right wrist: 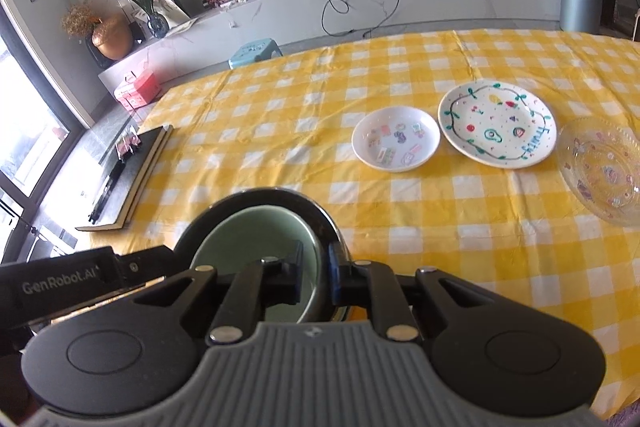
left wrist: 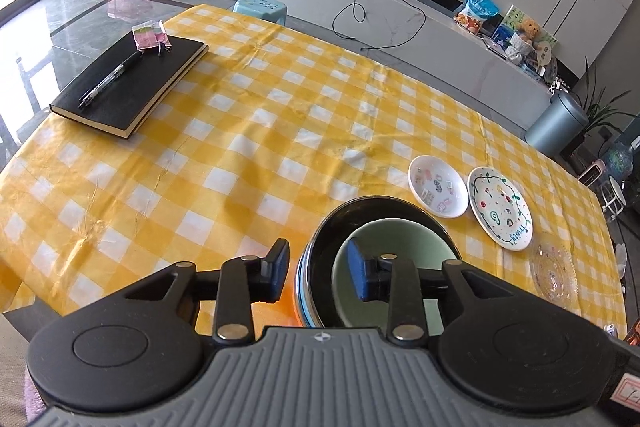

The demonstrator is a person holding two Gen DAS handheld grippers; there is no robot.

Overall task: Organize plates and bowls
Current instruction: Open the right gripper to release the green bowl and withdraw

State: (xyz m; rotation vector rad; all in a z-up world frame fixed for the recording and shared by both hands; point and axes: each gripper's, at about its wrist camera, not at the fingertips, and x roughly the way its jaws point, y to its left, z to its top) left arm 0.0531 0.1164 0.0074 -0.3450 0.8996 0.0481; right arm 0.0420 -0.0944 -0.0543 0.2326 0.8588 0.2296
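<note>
A pale green ceramic bowl [left wrist: 384, 251] already sits nested inside a larger black bowl [left wrist: 360, 211], and that pair appears to rest on further bowls with blue and orange rims, only slivers of which show at the left wrist view's lower edge. This stack stands on the yellow-and-white checked tabletop [left wrist: 240, 147] at its near edge. So the bowls look largely gathered. The plates do not: a small white dish with sticker-like pictures [right wrist: 395, 139], a larger white plate painted with fruit and a green vine border [right wrist: 497, 125], and a clear glass plate with coloured motifs [right wrist: 604, 169] lie side by side in a row, well apart from the stack, each flat on the cloth and none stacked on another. Stacking those three seems to be what remains.

The left tongs [left wrist: 318, 275] stand partly open, one pad outside the stack's left wall and the other inside the green bowl, with a clear gap to the rim on either side; they grip nothing. The right tongs [right wrist: 314, 277] are nearly closed, straddling the rims on the stack's right side, one pad inside the green bowl and one outside the black one. Whether the pads actually press the rims or have slackened off them I cannot tell.

A black notebook with a pen on it [left wrist: 132, 87] lies at the far left, away from the dishes.
</note>
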